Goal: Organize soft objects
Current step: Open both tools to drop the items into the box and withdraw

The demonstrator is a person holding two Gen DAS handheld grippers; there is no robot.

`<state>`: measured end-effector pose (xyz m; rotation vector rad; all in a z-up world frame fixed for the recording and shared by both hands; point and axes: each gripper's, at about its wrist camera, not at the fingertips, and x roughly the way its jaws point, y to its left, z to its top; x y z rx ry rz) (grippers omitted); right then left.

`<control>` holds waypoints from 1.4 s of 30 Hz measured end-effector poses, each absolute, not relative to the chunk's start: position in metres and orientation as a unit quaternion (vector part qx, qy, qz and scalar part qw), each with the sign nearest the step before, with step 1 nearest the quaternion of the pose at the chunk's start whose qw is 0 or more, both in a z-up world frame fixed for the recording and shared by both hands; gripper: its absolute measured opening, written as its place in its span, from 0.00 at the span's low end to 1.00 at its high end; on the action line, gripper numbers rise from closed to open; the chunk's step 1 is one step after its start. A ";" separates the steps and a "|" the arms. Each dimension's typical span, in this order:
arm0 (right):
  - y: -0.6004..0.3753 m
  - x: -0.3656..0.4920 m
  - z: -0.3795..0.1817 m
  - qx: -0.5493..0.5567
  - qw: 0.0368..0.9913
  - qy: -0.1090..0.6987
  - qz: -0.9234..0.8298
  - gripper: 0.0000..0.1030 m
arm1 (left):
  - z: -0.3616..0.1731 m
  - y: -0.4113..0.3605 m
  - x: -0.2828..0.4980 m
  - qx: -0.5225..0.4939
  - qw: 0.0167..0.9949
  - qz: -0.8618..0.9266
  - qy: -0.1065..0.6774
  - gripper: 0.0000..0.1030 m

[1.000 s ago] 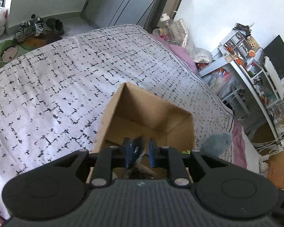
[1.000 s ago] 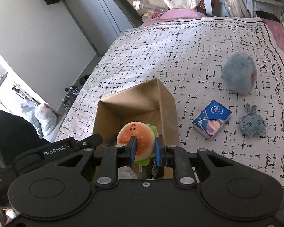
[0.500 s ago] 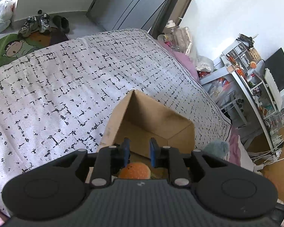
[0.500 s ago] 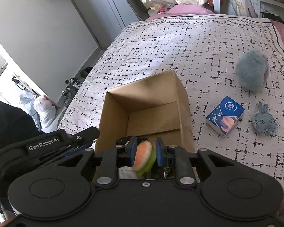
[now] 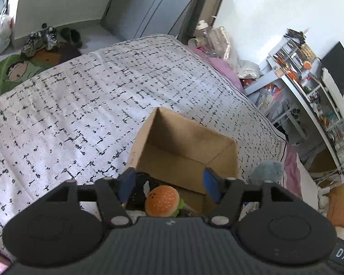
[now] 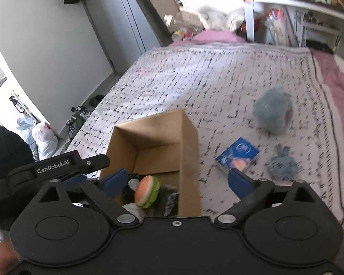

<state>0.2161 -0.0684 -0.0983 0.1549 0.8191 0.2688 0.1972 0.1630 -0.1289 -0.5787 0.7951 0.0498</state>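
Observation:
An open cardboard box [image 5: 220,158] [image 6: 188,137] stands on the patterned bedspread. A plush hamburger [image 5: 162,201] [image 6: 146,191] lies loose inside it on top of dark and white soft items. My left gripper [image 5: 168,182] hovers over the box's near end, its jaws opening, nothing pressed between the pads. My right gripper [image 6: 175,180] also spreads its jaws wide above the box, the hamburger below them and free. On the bedspread to the right lie a fluffy blue-grey plush [image 6: 273,112] [image 5: 267,170], a small blue bunny plush [image 6: 283,162] and a blue tissue pack [image 6: 238,153].
The left gripper's black body [image 6: 57,165] shows at the left of the right wrist view. A pink blanket [image 6: 332,75] edges the bed on the right. Cluttered white shelves [image 5: 309,87] stand beyond the bed. Shoes [image 5: 41,39] lie on the floor at the far side.
Both grippers went from shut to open. The right one let go of the plush hamburger, which dropped into the box. The left one released a dark item into the box.

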 end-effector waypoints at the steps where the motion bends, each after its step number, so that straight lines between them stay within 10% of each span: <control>1: -0.073 0.215 -0.098 0.073 0.909 0.392 0.126 0.99 | -0.127 0.160 0.197 -0.271 0.883 0.021 0.382 0.68; 42: -0.214 0.202 -0.103 0.118 0.907 0.358 0.187 1.00 | -0.088 0.015 0.189 -0.096 0.897 0.022 0.431 0.88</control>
